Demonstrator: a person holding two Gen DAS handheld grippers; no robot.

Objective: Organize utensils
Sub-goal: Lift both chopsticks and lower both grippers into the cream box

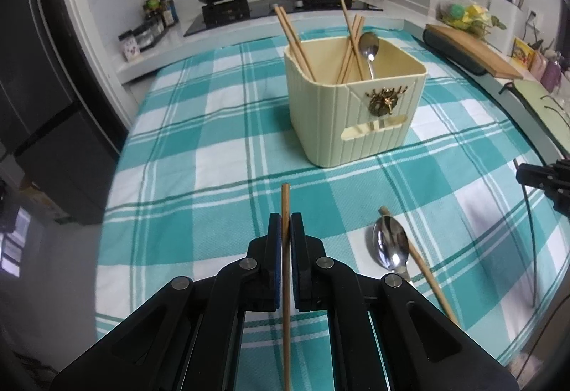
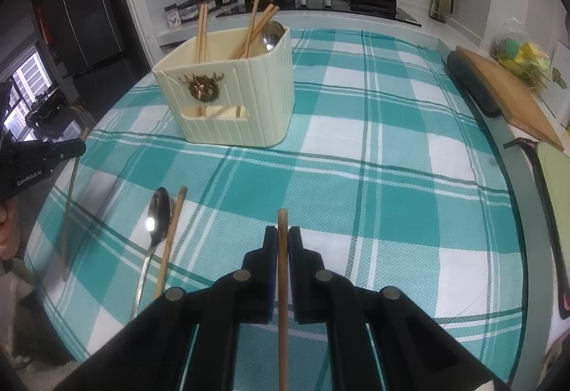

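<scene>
Between each hand-held gripper's closed fingers — left (image 1: 286, 230), right (image 2: 282, 241) — one chopstick, lower end cut off.

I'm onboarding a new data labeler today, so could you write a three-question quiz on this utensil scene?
1. True or false: the left hand-held gripper is shut on a chopstick.
2. What does the right hand-held gripper hold? A) spoon B) chopstick C) nothing
3. Fill in: on the tablecloth, a loose chopstick lies beside a ____.

Key: 1 true. 2 B. 3 spoon; the cream holder already contains chopsticks and another spoon.
</scene>
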